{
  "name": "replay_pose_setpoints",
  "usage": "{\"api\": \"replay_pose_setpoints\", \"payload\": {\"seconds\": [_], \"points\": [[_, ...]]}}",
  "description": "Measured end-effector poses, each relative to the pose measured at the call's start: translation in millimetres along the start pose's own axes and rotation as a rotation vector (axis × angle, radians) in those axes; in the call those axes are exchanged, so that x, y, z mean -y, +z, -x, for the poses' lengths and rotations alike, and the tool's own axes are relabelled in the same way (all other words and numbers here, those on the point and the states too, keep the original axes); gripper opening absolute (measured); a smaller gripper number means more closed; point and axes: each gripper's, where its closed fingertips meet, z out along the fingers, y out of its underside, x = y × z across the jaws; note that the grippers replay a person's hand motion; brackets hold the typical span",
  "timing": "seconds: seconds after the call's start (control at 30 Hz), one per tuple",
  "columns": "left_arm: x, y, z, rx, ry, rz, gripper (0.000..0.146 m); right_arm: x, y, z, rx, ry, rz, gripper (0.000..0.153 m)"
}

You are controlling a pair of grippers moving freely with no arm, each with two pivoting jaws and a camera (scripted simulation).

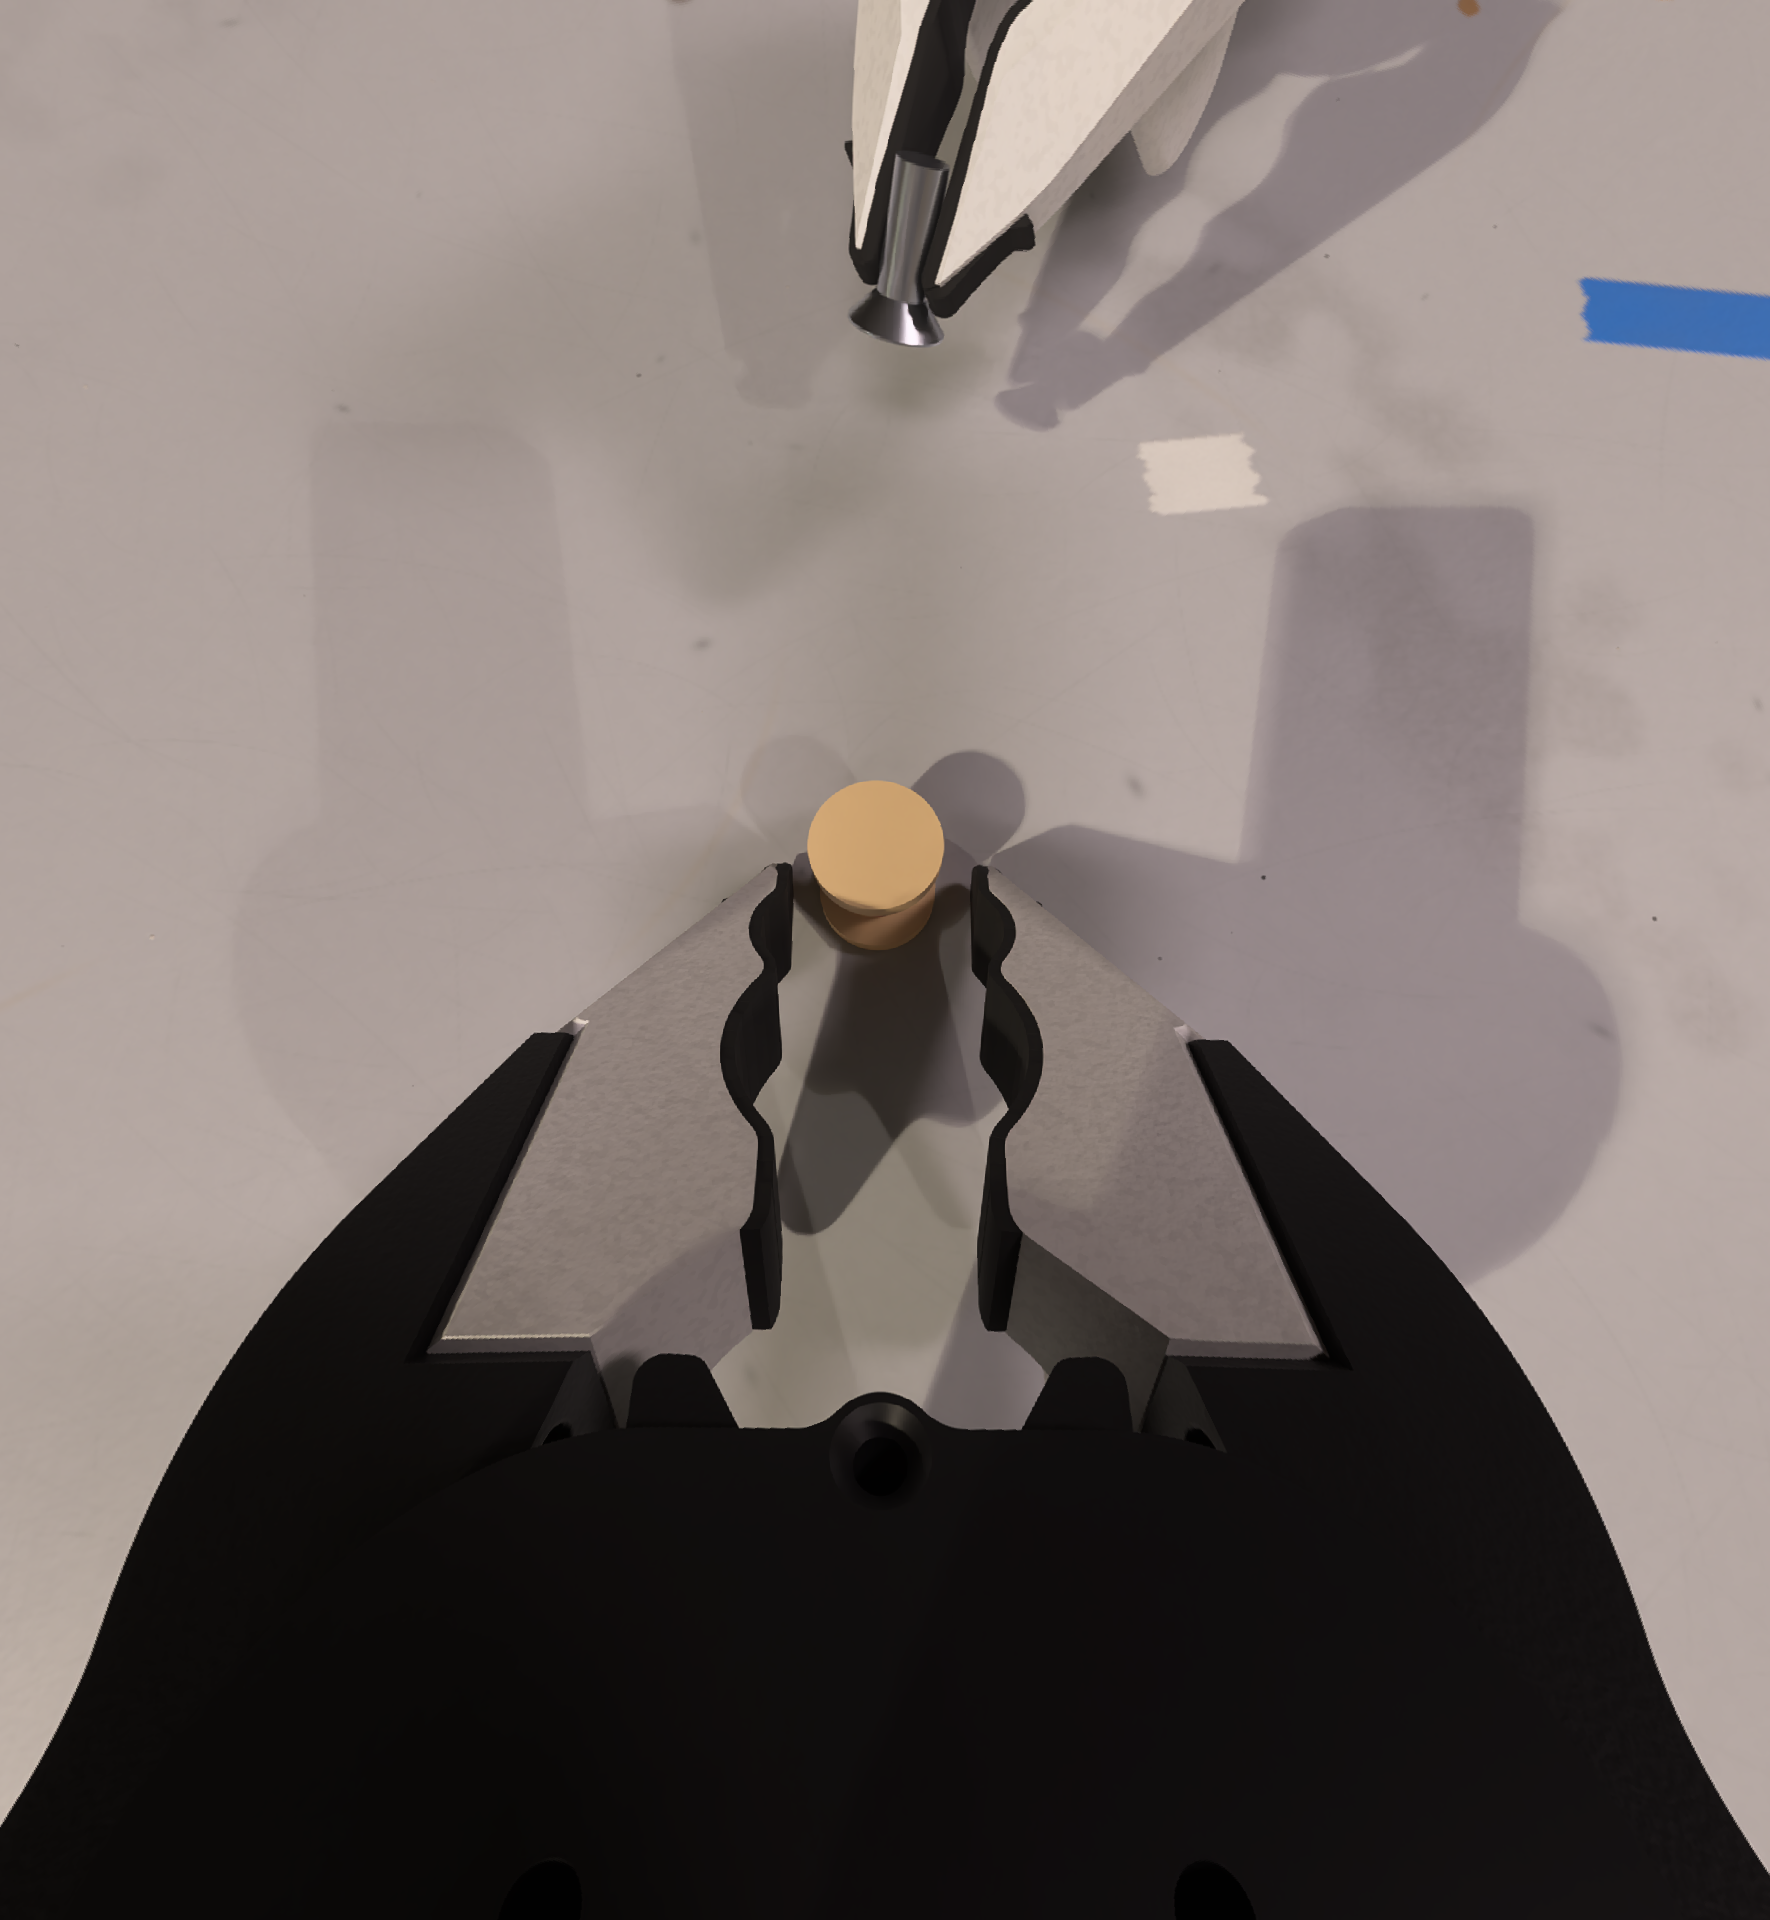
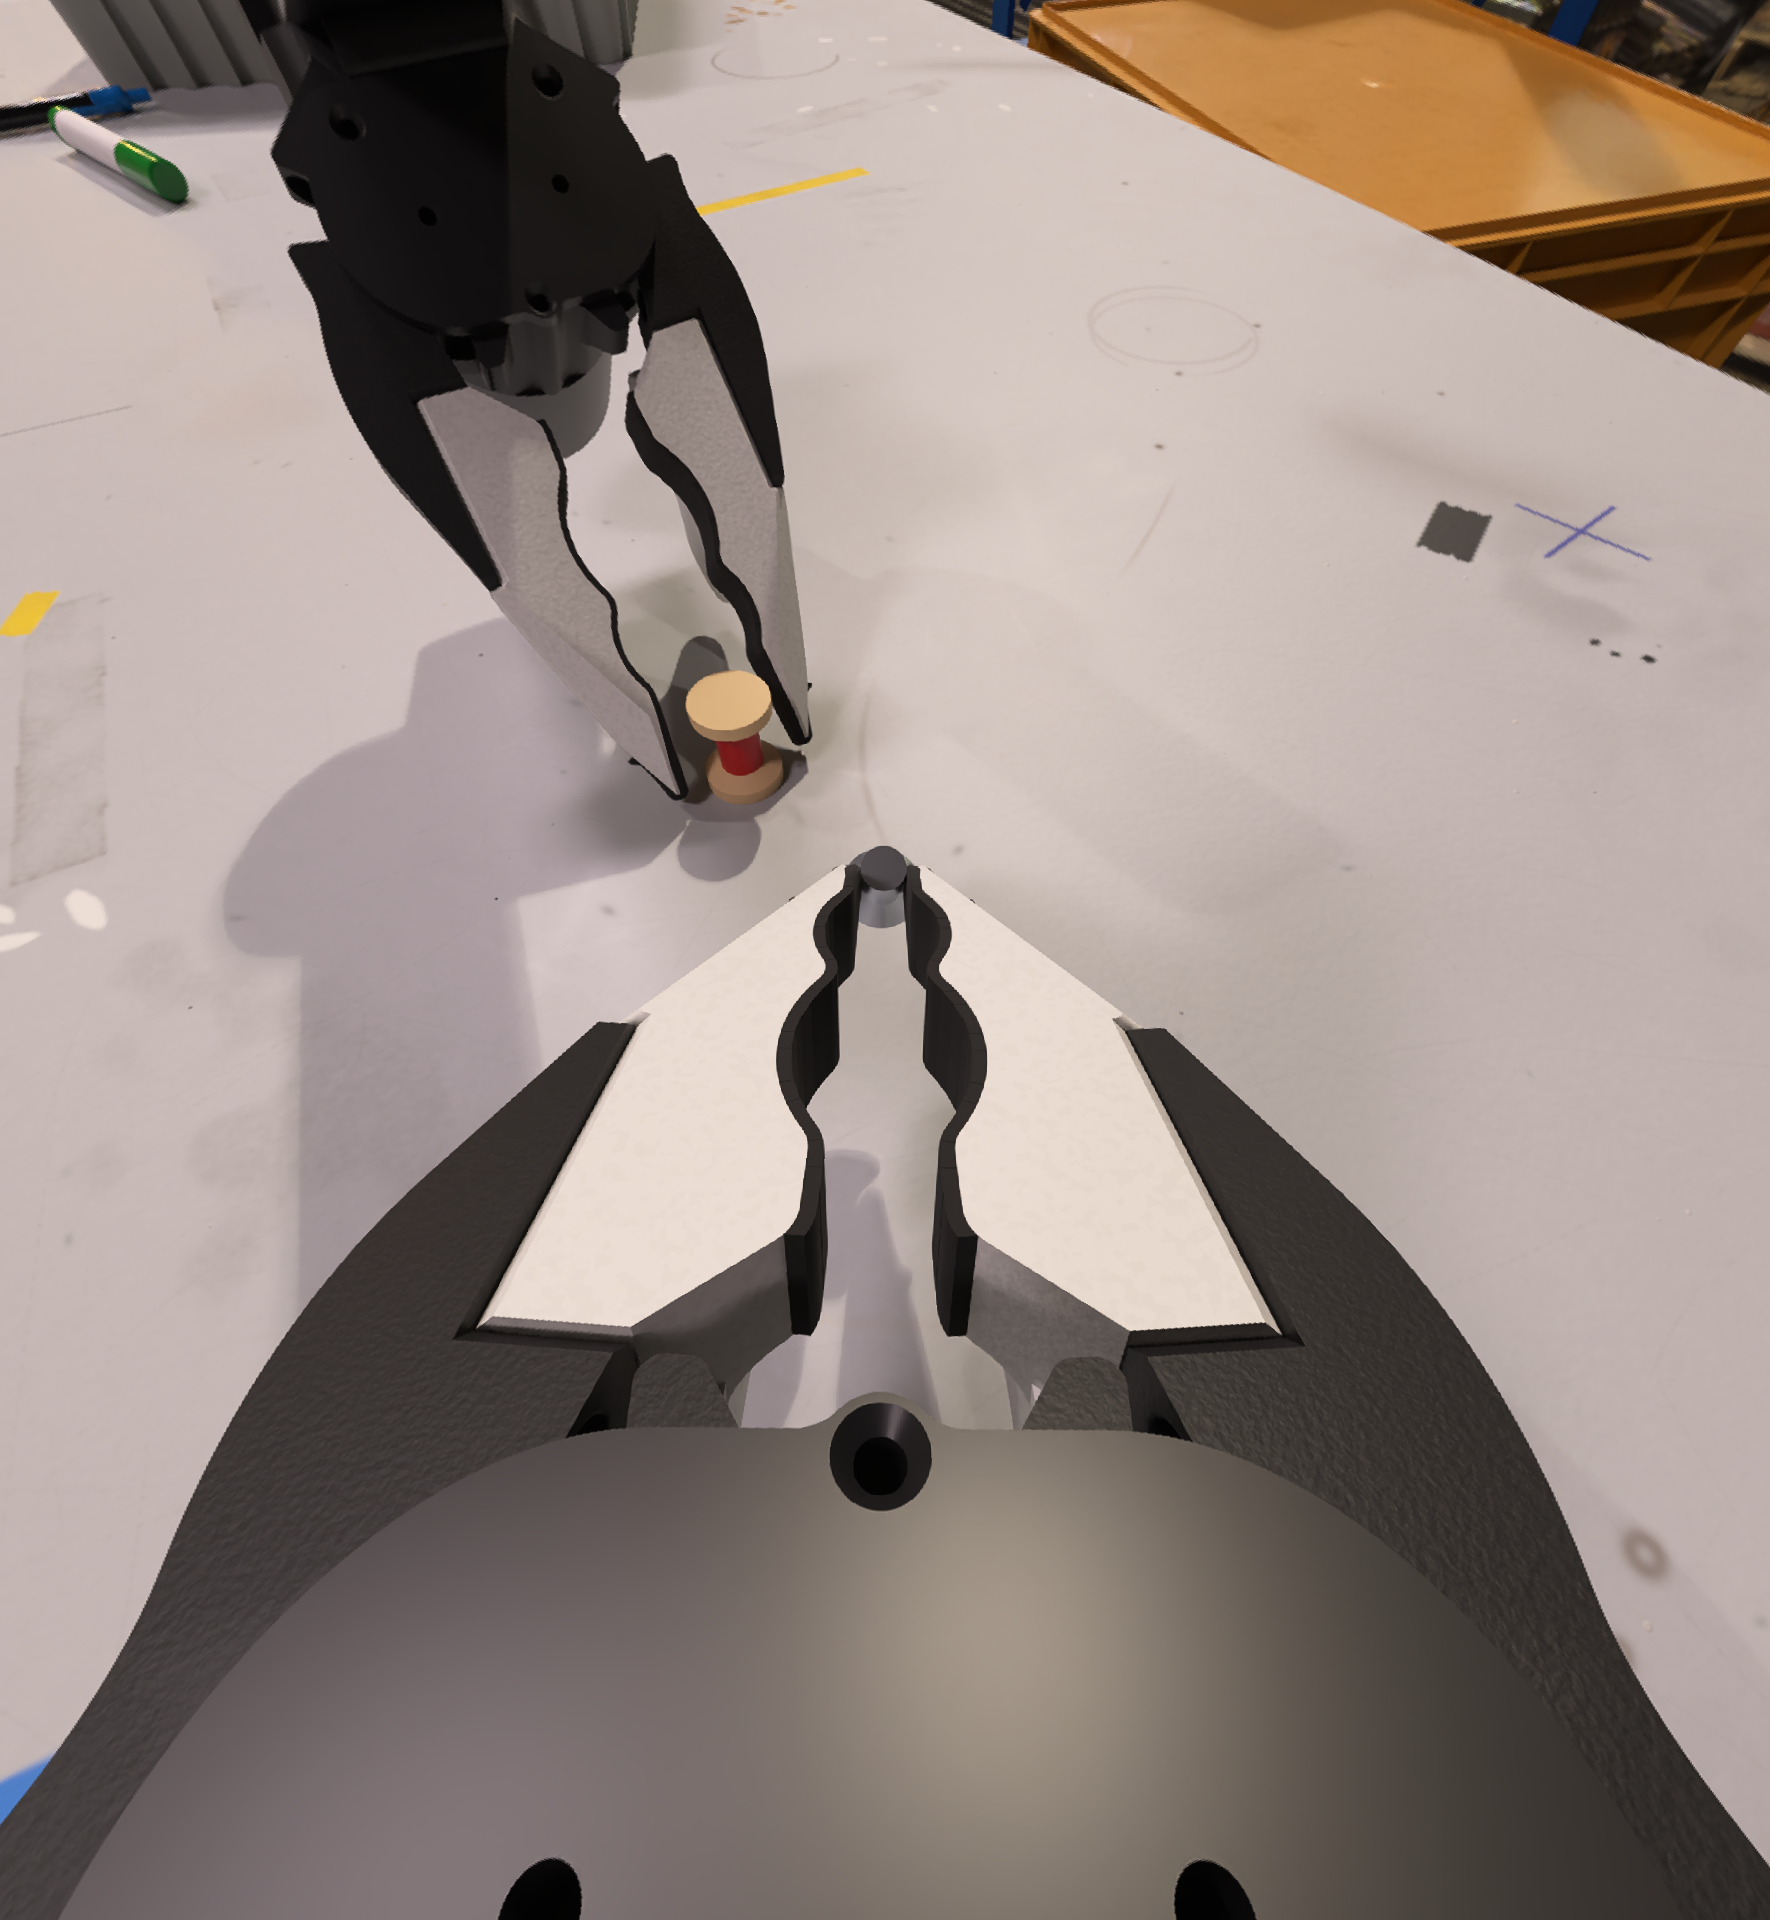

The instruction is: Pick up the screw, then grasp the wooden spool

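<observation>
Pale grey, scuffed and marked with bits of tape, the table (image 2: 1276,831) carries everything here. At its far right corner sits an orange tray (image 2: 1463,135), and at the far left lie a green-capped marker (image 2: 122,156) and a blue pen (image 2: 29,112).

The left tongs (image 1: 876,883) point steeply down at the table, their fingers standing apart with the wooden spool (image 1: 875,857) between the tips. From the right wrist view these tongs (image 2: 741,764) straddle the spool (image 2: 733,736), which stands upright on the table, its red middle between two pale wooden discs. A small gap shows on each side of it in the left wrist view, so the fingers are not pressing it; whether one tip touches the lower disc cannot be told.

The right tongs (image 2: 881,883) are drawn narrow and hold the screw (image 2: 881,885) at their very tips. In the left wrist view these tongs (image 1: 902,281) hang above the table beyond the spool, the metal screw (image 1: 902,260) pinched by its shaft, head downward and clear of the surface.
</observation>
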Motion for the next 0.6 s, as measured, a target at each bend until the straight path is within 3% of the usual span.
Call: {"api": "replay_pose_setpoints", "payload": {"seconds": [0.17, 0.23, 0.6], "points": [[1, 1, 0, -0.016, -0.003, 0.021, 0.032, -5, 1, -4, -0.014, 0.02, 0.01, 0.008], [2, 2, 1, -0.013, -0.002, 0.027, 0.023, -5, 1, -5, -0.017, 0.025, 0.01, 0.008], [-19, -21, -4, -0.026, -0.013, 0.01, 0.023, -8, 1, -5, -0.031, 0.005, 0.023, 0.008]]}}
